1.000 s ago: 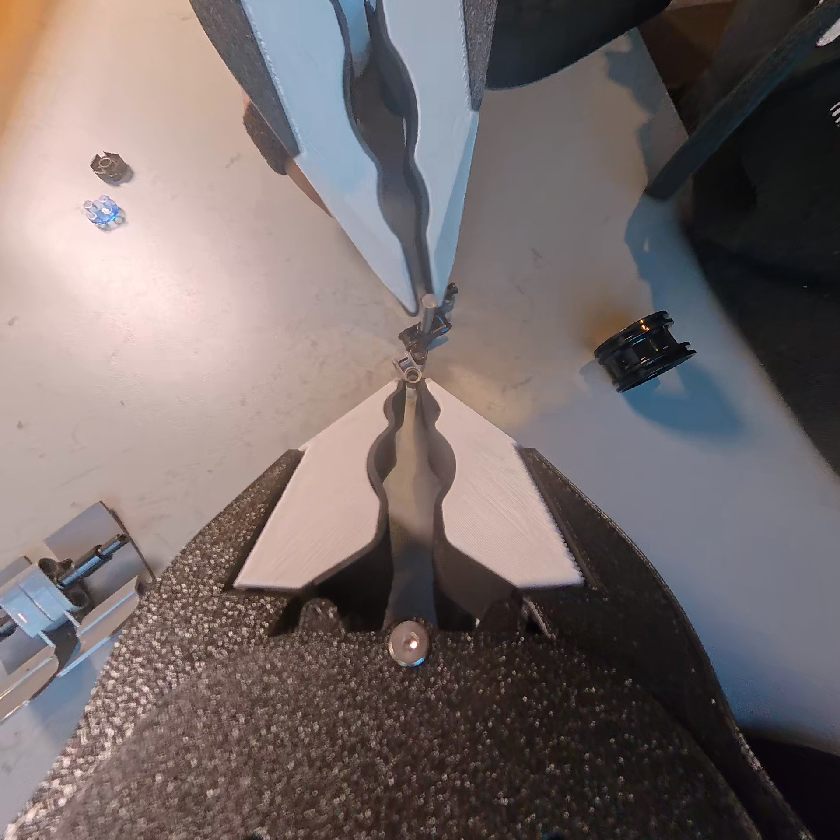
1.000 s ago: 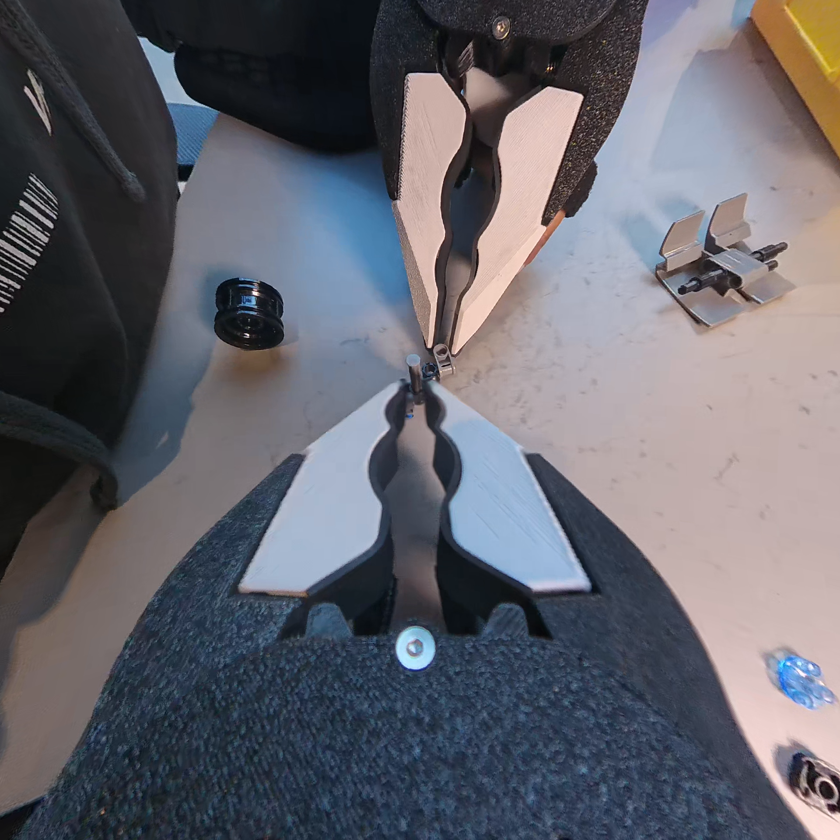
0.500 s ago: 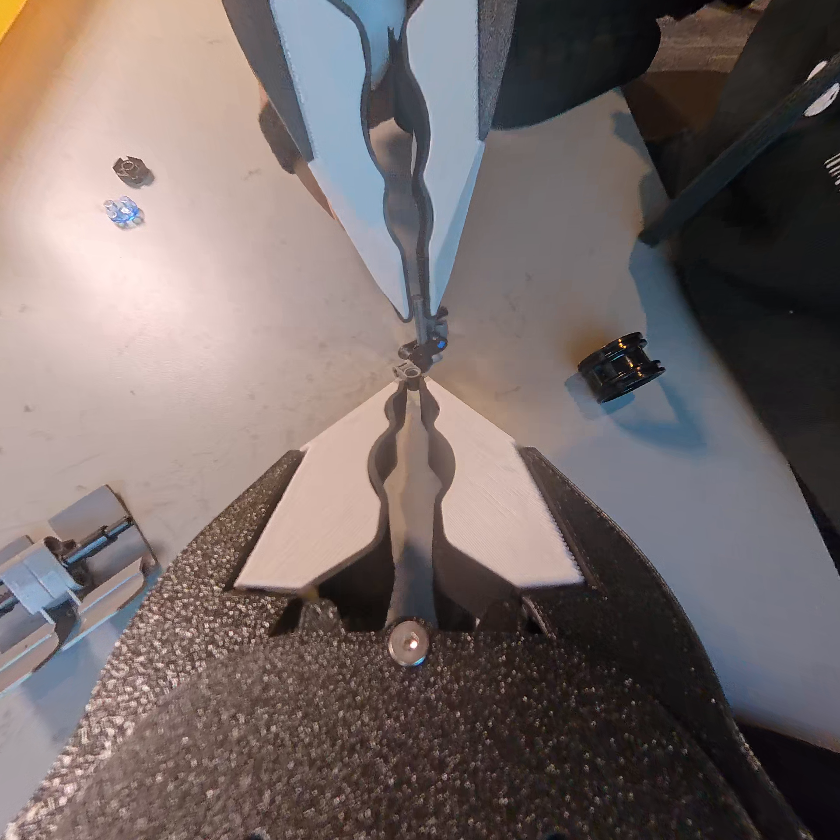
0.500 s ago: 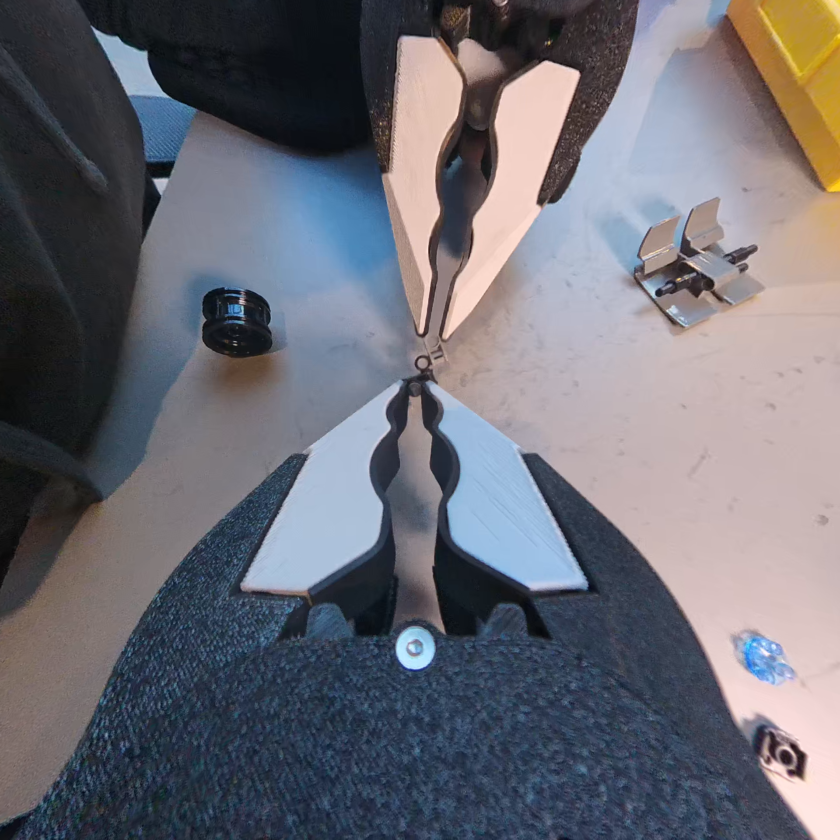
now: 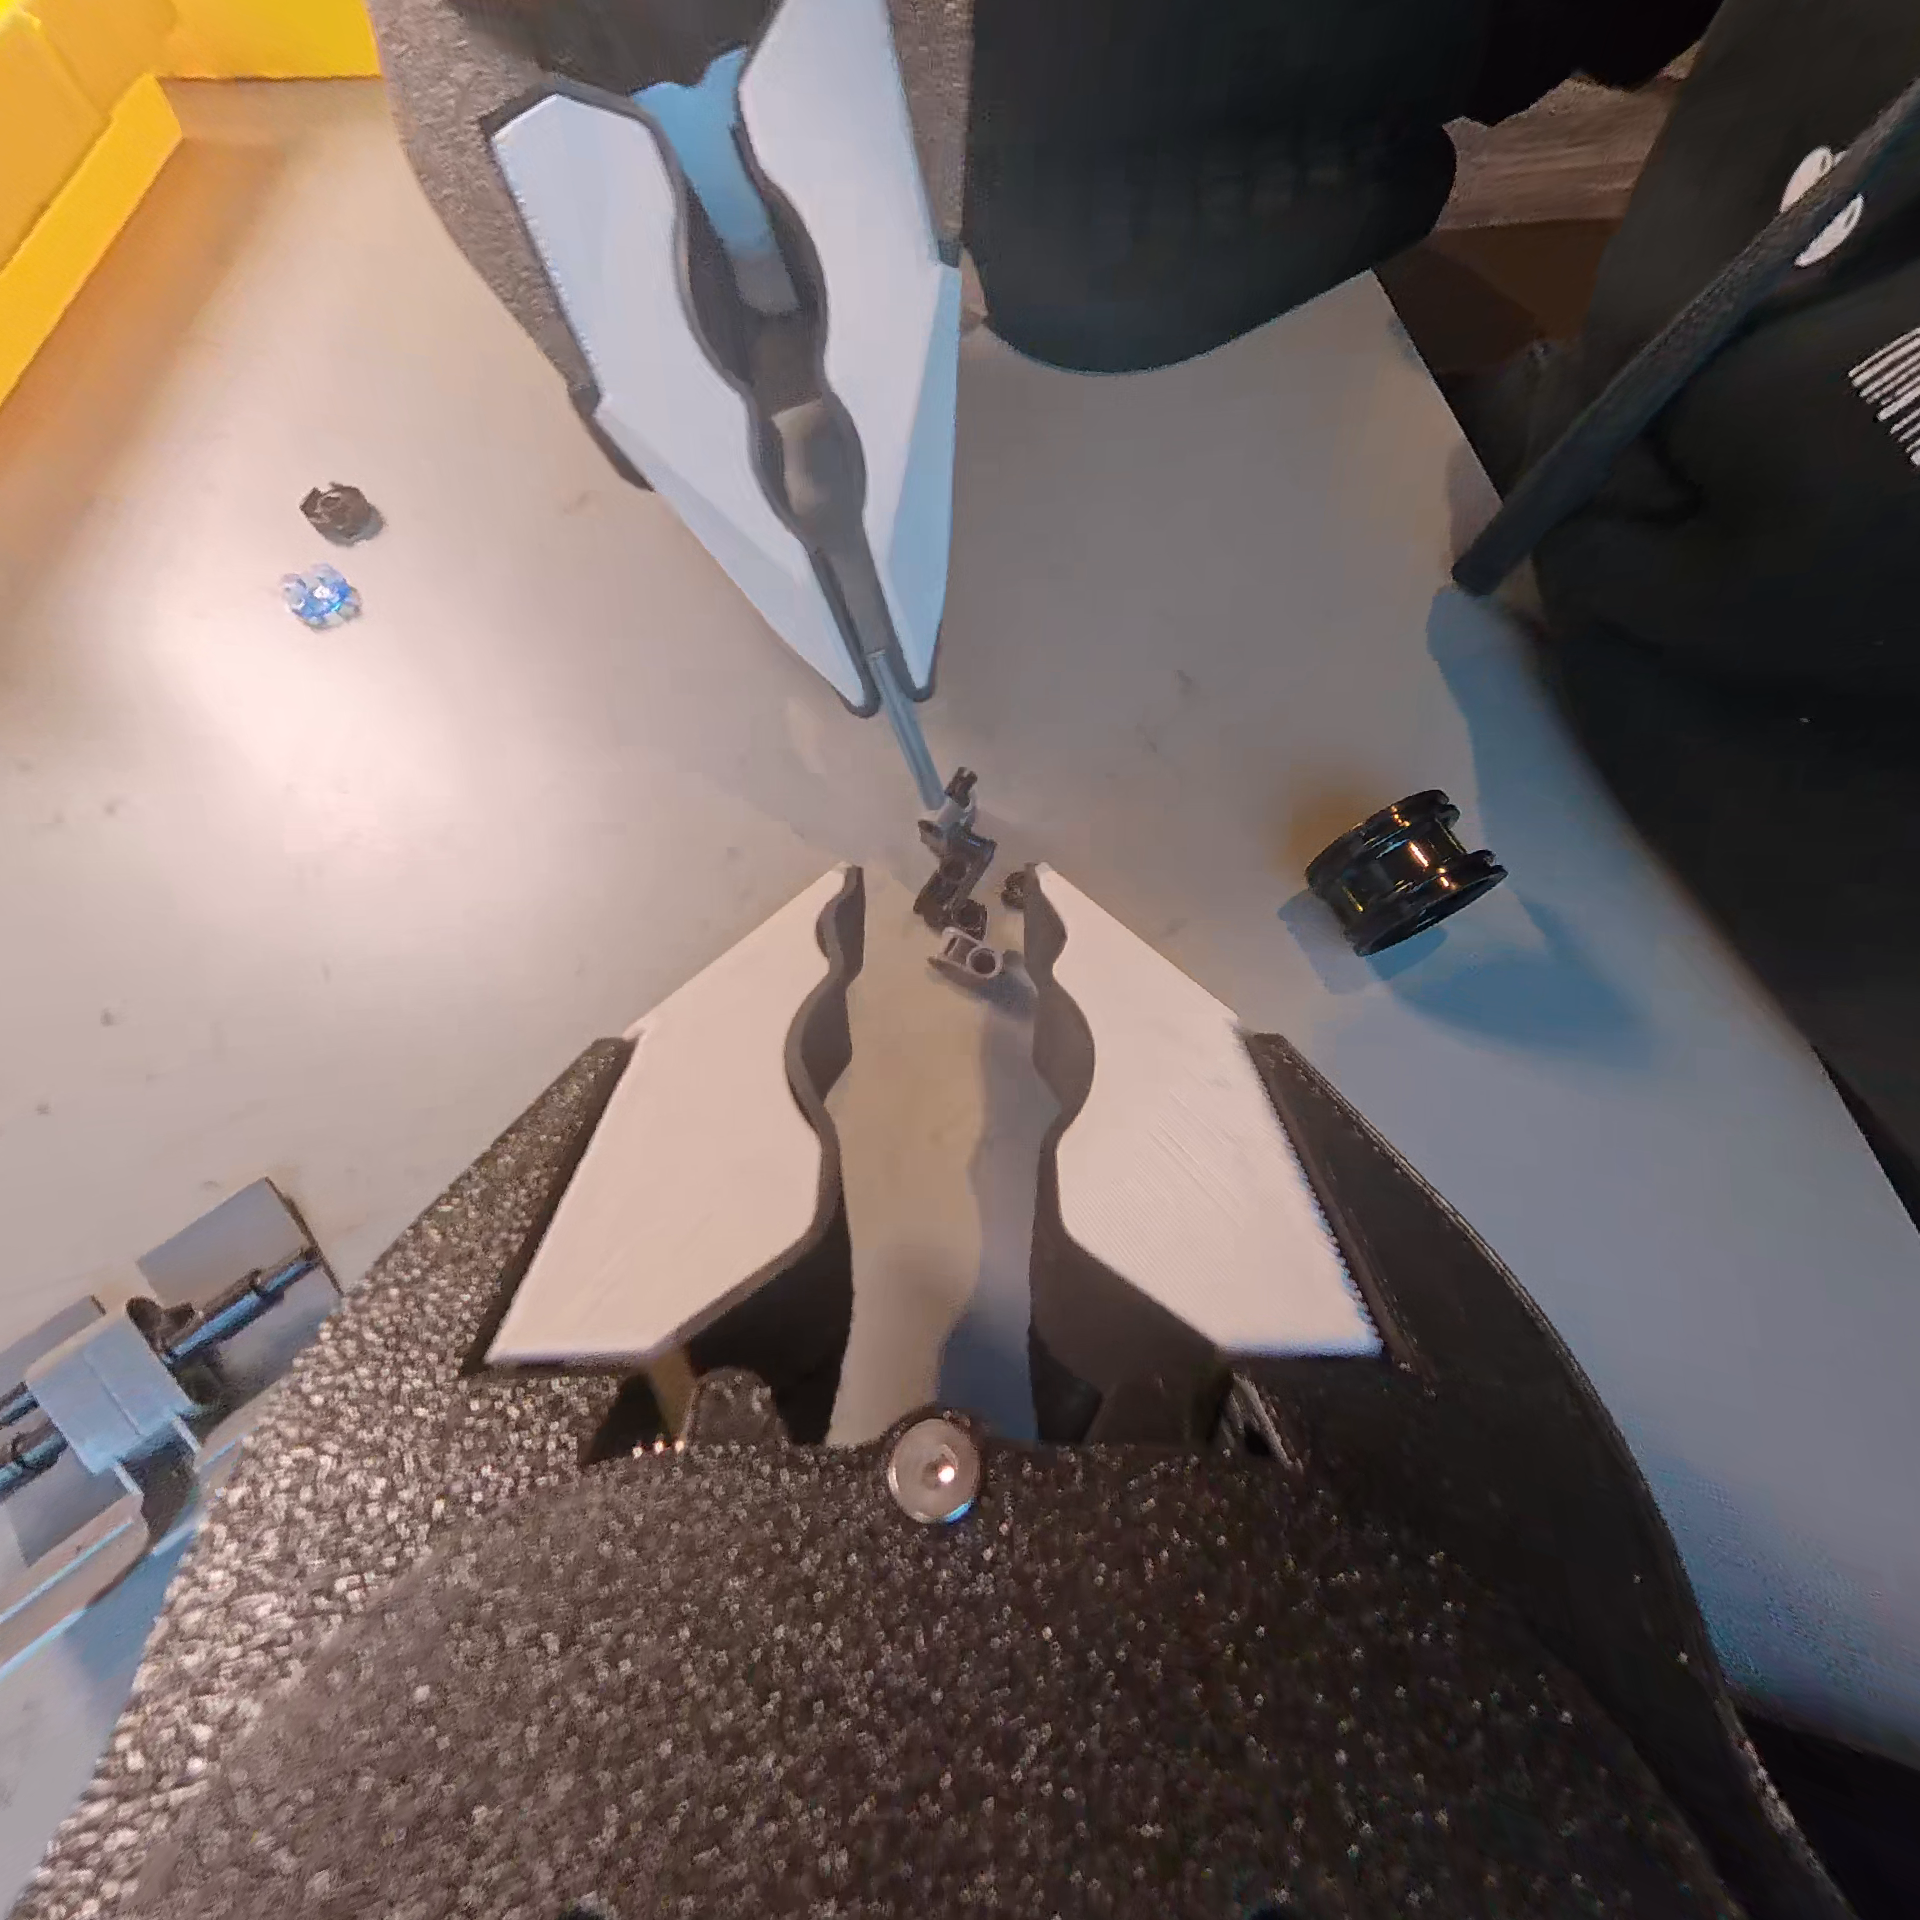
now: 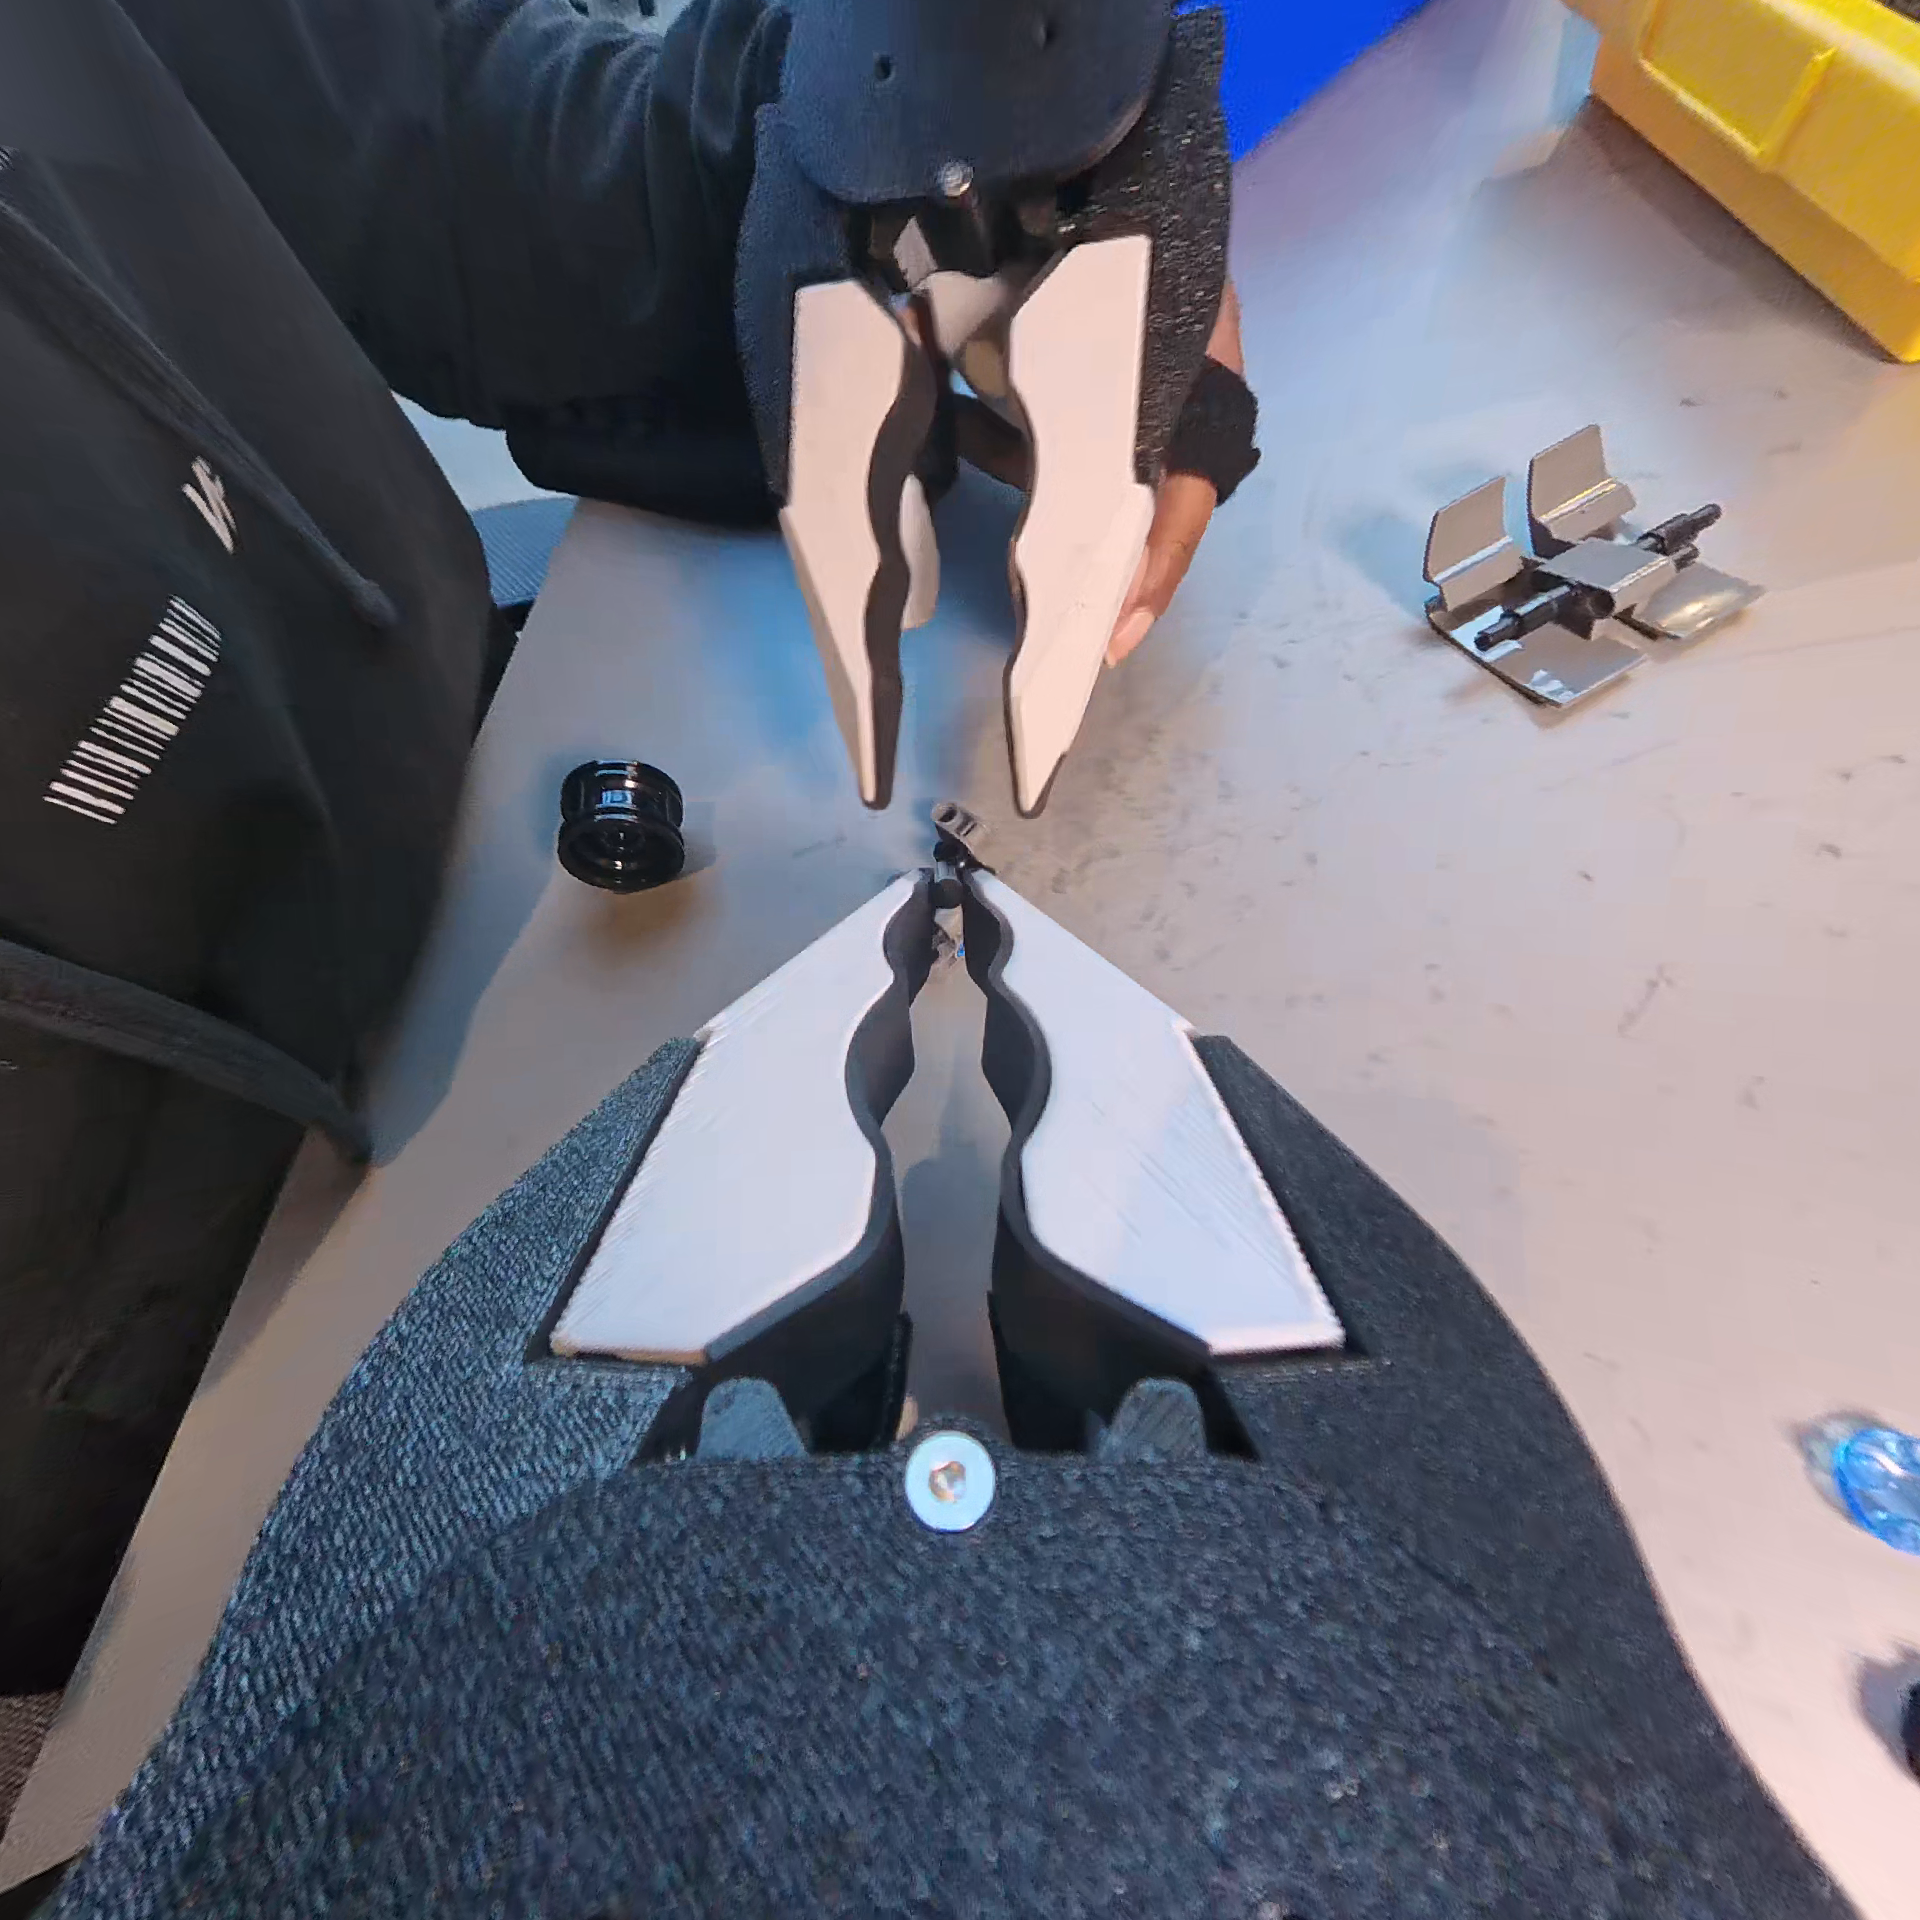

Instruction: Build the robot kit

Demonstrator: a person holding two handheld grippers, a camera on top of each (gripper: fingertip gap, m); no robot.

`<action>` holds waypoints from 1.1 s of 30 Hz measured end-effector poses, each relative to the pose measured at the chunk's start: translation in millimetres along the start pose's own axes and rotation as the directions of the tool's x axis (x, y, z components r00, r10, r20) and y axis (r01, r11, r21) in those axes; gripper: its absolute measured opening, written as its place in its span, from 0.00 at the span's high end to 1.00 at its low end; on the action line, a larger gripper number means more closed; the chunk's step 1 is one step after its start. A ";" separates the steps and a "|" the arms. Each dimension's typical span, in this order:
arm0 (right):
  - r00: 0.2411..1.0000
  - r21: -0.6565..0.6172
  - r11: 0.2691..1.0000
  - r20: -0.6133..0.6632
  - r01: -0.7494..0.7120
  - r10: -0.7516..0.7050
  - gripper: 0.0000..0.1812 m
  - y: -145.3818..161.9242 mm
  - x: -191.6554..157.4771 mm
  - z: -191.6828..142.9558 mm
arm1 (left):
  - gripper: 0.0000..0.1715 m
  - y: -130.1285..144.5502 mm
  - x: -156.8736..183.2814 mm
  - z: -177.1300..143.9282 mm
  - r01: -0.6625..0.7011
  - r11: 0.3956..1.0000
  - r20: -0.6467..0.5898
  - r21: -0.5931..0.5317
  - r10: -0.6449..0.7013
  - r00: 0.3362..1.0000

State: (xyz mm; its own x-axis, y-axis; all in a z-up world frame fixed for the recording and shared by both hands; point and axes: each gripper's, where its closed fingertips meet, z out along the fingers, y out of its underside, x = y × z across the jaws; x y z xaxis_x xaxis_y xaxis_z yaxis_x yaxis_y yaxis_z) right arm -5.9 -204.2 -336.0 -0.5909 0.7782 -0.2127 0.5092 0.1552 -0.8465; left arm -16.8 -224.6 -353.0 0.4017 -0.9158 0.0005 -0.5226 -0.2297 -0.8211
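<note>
Grey rod point(image 5: 906, 724) with small black pieces point(image 5: 954, 878) at its end is clamped in the right gripper point(image 6: 943, 891). Left gripper point(image 5: 945, 881), fingers apart, surrounds those pieces above the table point(image 5: 312, 831), near a black wheel point(image 5: 1403, 885).

Black wheel hub point(image 5: 1403, 883) at 3 o'clock; yellow bin point(image 6: 1766, 135) at 1; translucent blue stud point(image 5: 320, 595) at 10; grey table point(image 5: 312, 831).

Mixed lighting: warm glare patch on the surface point(image 5: 312, 727) toward 9 o'clock in the left wrist view, cool blue cast in shadows. Black wheel point(image 5: 1403, 883) throws a blue shadow toward 5 o'clock. Strong fisheye bending at edges, both views. Slight motion blur on the far fingers point(image 6: 852, 582) in the right wrist view.
</note>
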 end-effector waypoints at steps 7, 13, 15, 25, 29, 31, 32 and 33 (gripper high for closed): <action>0.999 -0.042 0.999 -0.005 0.033 -0.033 0.97 2.7 -1.6 6.0 | 0.82 12.7 4.1 7.1 -0.041 0.995 0.001 -0.086 0.041 0.999; 0.995 -0.123 0.988 -0.039 0.089 -0.095 0.97 6.5 -0.1 11.4 | 0.90 20.0 2.8 10.7 -0.034 0.991 0.005 -0.131 0.035 0.999; 0.993 -0.139 0.985 -0.038 0.102 -0.109 0.97 6.8 -1.5 13.0 | 0.92 19.9 1.7 11.2 -0.047 0.989 0.017 -0.139 0.049 0.999; 0.986 -0.137 0.981 -0.075 0.138 -0.149 0.97 -3.3 -3.0 5.5 | 0.92 5.6 -4.5 -1.6 0.002 0.996 0.113 -0.090 0.008 0.994; 0.981 -0.162 0.972 -0.071 0.170 -0.183 0.97 -8.3 -6.8 3.4 | 0.92 11.5 8.9 -0.1 0.045 0.993 0.165 -0.114 -0.026 0.986; 0.978 -0.197 0.963 -0.055 0.185 -0.199 0.97 -6.8 -8.7 6.3 | 0.92 13.9 15.6 1.2 0.063 0.991 0.177 -0.122 -0.041 0.983; 0.977 -0.219 0.957 -0.048 0.192 -0.207 0.97 -5.2 -9.5 8.0 | 0.92 14.7 17.3 1.8 0.069 0.990 0.183 -0.122 -0.046 0.982; 0.976 -0.238 0.950 -0.040 0.201 -0.216 0.97 -4.1 -10.5 9.9 | 0.92 14.8 17.0 1.9 0.074 0.990 0.195 -0.117 -0.050 0.979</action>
State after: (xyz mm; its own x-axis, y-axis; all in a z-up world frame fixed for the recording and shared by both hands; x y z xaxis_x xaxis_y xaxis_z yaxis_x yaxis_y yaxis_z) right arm -8.0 -219.0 -335.0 -0.6613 0.7501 -0.0050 0.5143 0.4485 -0.7310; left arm -16.3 -243.0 -366.2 0.5666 -0.8211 -0.0697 -0.5758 -0.3340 -0.7463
